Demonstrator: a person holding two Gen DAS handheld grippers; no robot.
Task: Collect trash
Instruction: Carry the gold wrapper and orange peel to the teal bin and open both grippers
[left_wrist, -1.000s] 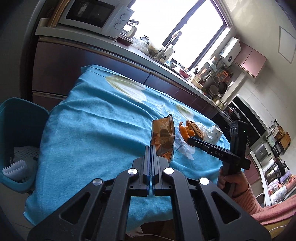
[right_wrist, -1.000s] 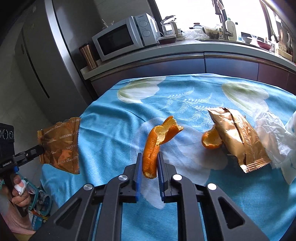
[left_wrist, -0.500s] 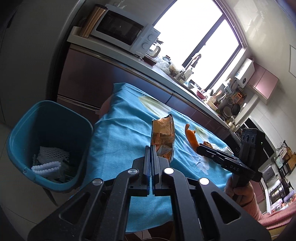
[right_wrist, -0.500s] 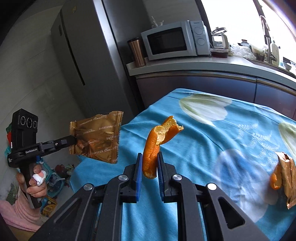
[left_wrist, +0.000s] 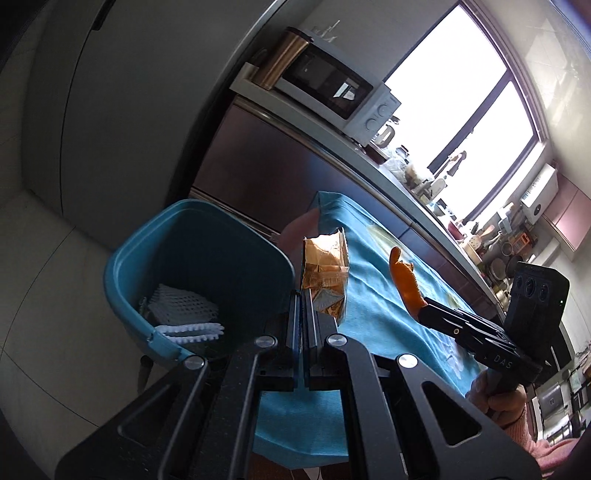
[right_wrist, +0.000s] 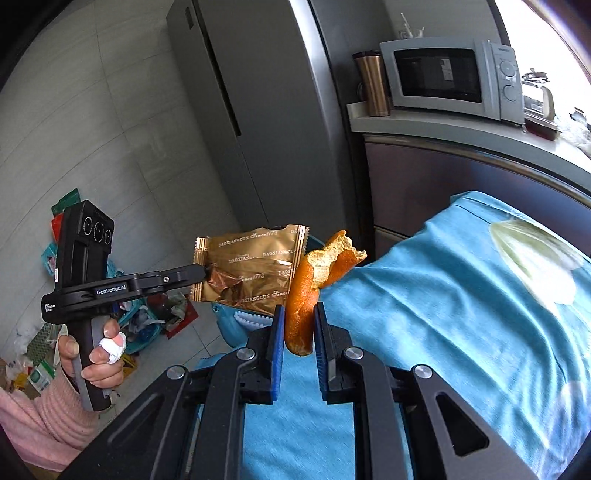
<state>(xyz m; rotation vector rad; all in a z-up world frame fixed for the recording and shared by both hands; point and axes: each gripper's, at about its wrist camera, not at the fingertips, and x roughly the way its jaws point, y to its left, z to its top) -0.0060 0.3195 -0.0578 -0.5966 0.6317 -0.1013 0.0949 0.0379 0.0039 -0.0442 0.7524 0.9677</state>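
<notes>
left gripper: clamped on gold wrapper, long axis upright | right gripper: pinching orange peel, long axis upright, torn end up | blue bin just beside wrapper

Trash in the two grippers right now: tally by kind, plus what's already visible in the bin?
Gold wrapper, in left gripper: 1
Orange peel, in right gripper: 1
White foam net, in blue bin: 1
White toothed piece, in bin: 1
Total: 4
The bin's bottom is partly hidden, so more may lie there.
</notes>
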